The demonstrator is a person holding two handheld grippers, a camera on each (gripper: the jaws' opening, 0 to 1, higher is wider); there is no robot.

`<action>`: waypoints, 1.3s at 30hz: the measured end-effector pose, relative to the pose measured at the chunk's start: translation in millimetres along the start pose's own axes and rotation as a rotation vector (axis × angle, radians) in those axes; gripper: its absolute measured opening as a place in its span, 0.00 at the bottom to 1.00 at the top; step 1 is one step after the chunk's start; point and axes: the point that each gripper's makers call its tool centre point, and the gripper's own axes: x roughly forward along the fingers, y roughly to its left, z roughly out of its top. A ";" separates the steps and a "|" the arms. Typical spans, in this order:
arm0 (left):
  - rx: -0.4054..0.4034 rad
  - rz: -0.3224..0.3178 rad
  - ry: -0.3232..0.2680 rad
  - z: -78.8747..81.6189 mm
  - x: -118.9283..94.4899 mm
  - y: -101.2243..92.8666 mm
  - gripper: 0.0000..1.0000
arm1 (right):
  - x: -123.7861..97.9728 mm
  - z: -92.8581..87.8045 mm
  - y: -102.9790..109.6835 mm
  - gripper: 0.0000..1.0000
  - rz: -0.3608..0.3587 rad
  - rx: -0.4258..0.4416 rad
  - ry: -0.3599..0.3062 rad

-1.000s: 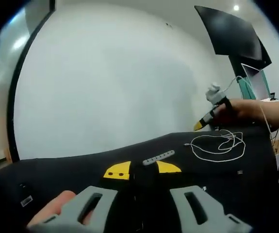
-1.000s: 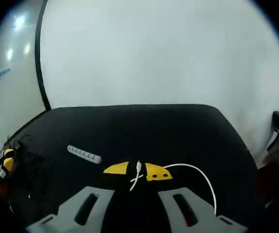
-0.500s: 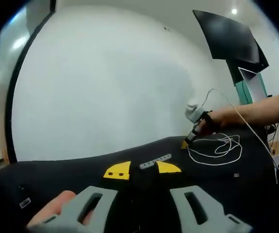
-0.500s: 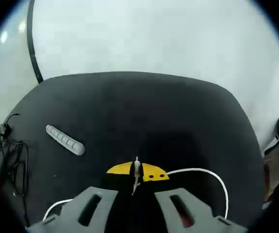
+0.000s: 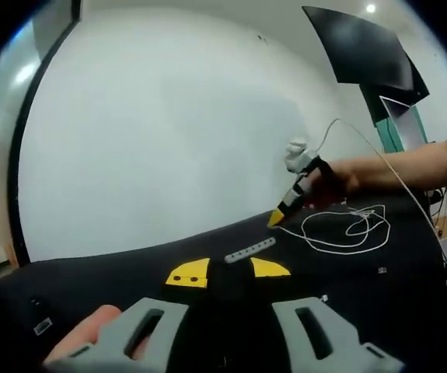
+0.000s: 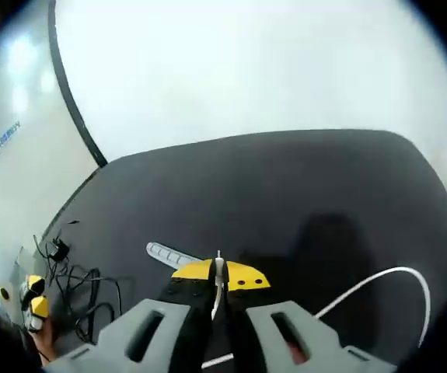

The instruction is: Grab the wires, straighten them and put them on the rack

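In the right gripper view my right gripper point(image 6: 219, 273) is shut on the plug end of a white wire point(image 6: 378, 281), which trails off to the right over the black table. The grey rack point(image 6: 165, 254), a short slotted strip, lies just beyond its yellow tips on the left. In the left gripper view my left gripper point(image 5: 229, 270) stands open and low over the table with nothing between its jaws. The rack point(image 5: 250, 250) lies just past it. The right gripper point(image 5: 295, 198) comes in from the right above the rack, and the white wire point(image 5: 347, 233) lies looped behind it.
A tangle of black wires point(image 6: 75, 281) lies at the table's left edge, near the left gripper point(image 6: 33, 307). A dark monitor point(image 5: 363, 50) hangs at the upper right. A person's arm point(image 5: 410, 167) reaches in. The black table point(image 6: 301, 186) ends at a white wall.
The right gripper has carried the white wire's plug leftward, closer to the rack, with the wire lifting behind it. The left gripper has stayed where it was.
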 end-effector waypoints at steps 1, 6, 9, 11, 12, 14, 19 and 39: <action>0.002 -0.002 0.001 -0.1 0.1 -0.8 0.15 | 4.2 -1.3 -0.7 0.03 -0.005 0.006 0.001; 0.048 -0.014 0.024 -4.7 3.1 -4.9 0.15 | 19.3 1.7 -0.9 0.03 0.011 0.057 -0.018; 0.057 -0.017 0.029 -5.0 3.1 -5.3 0.15 | 22.9 1.2 -1.2 0.03 0.007 0.066 -0.019; 0.058 -0.017 0.026 -4.1 2.6 -5.3 0.15 | 26.5 6.7 -8.4 0.03 -0.020 0.067 -0.045; 0.058 -0.017 0.026 -4.3 2.9 -5.2 0.15 | 29.0 8.5 -10.8 0.03 -0.021 0.073 -0.049; 0.059 -0.016 0.028 -5.2 2.9 -4.8 0.15 | 32.1 8.2 -10.6 0.03 -0.007 0.097 -0.050; 0.064 -0.019 0.033 -6.3 3.2 -5.2 0.15 | 36.4 4.2 -12.2 0.03 -0.022 0.109 -0.060; -0.028 0.005 -0.016 2.6 -2.2 1.2 0.14 | -11.1 28.4 -3.5 0.00 0.063 -0.285 -0.180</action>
